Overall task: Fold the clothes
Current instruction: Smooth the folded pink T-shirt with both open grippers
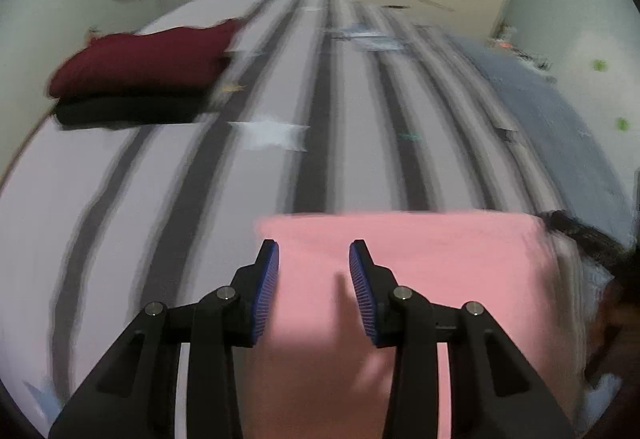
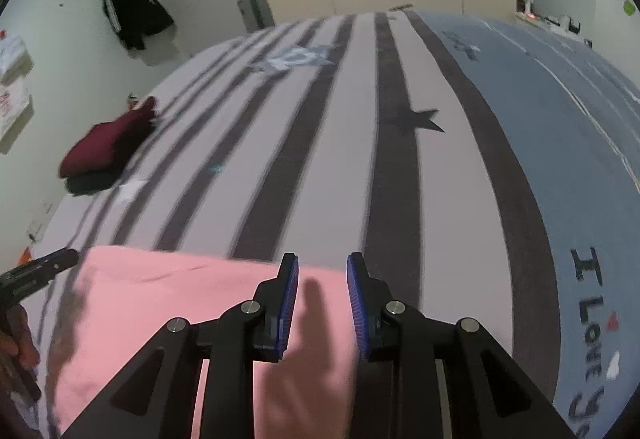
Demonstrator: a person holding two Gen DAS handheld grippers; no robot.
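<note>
A pink garment (image 1: 420,279) lies flat on the striped bedsheet (image 1: 160,199) at the near edge, its far edge straight. My left gripper (image 1: 314,259) is open above its left part, holding nothing. In the right wrist view the pink garment (image 2: 160,299) fills the lower left. My right gripper (image 2: 322,275) is open over its right end, holding nothing. The tip of the left gripper (image 2: 44,267) shows at the left edge of that view.
A folded maroon garment (image 1: 144,59) rests on a folded black one (image 1: 132,111) at the far left of the bed, seen also in the right wrist view (image 2: 104,143). A blue-grey blanket (image 2: 560,143) covers the bed's right side. A dark jacket (image 2: 134,13) hangs on the wall.
</note>
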